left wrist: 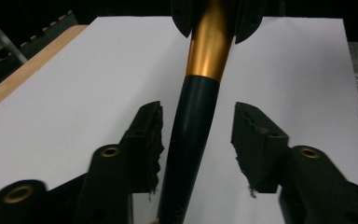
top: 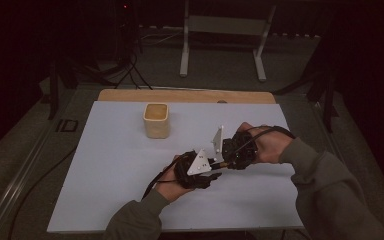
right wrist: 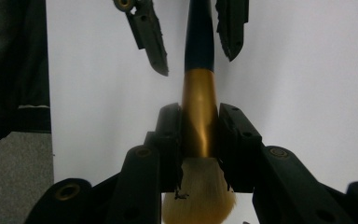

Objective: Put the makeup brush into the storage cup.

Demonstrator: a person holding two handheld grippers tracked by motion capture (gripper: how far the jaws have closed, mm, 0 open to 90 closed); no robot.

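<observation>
Right gripper view: right tool [right wrist: 199, 135] clamps a brush [right wrist: 199, 88], gold ferrule, dark handle, perhaps tan bristles; left tool [left wrist: 196, 140] narrow around handle.

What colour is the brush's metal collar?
Gold; the brush collar shows best in the right gripper view.

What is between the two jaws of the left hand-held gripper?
In the left gripper view, the dark handle of the brush runs between its jaws, a gap showing on each side. The right hand-held gripper clamps its gold ferrule.
</observation>
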